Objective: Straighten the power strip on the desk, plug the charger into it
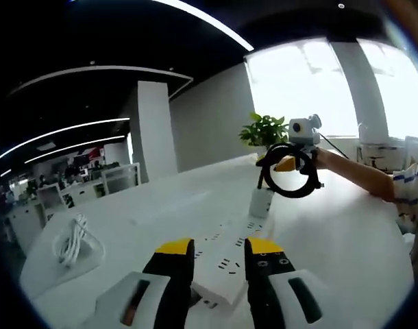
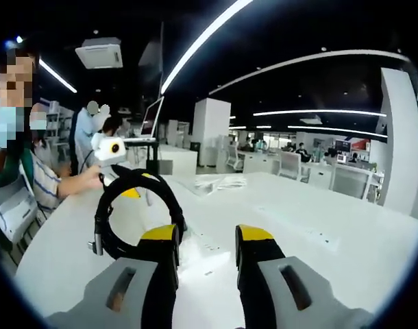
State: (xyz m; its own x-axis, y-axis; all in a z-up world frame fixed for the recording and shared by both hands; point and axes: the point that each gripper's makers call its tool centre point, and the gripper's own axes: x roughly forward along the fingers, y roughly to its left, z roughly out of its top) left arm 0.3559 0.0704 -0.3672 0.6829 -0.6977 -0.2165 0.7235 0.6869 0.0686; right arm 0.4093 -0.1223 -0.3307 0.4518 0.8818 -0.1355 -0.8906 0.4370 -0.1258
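The white power strip [image 1: 226, 264] lies on the white desk [image 1: 332, 253], running away from me at a slant. My left gripper [image 1: 219, 247] is open, its yellow-tipped jaws standing on either side of the strip's near end. A coiled white charger cable [image 1: 73, 240] rests at the desk's left side; in the right gripper view the same coiled cable [image 2: 219, 181] lies further back on the desk. My right gripper [image 2: 206, 234] is open above the desk, with faint socket marks of the strip [image 2: 209, 248] under the gap. That right gripper [image 1: 290, 168] hovers over the strip's far end.
A small white pot [image 1: 260, 202] with a green plant [image 1: 264, 130] stands by the strip's far end. A person's forearm [image 1: 356, 175] reaches in from the right. The left gripper's black ring [image 2: 127, 205] is at left, with seated people [image 2: 48, 175] behind it.
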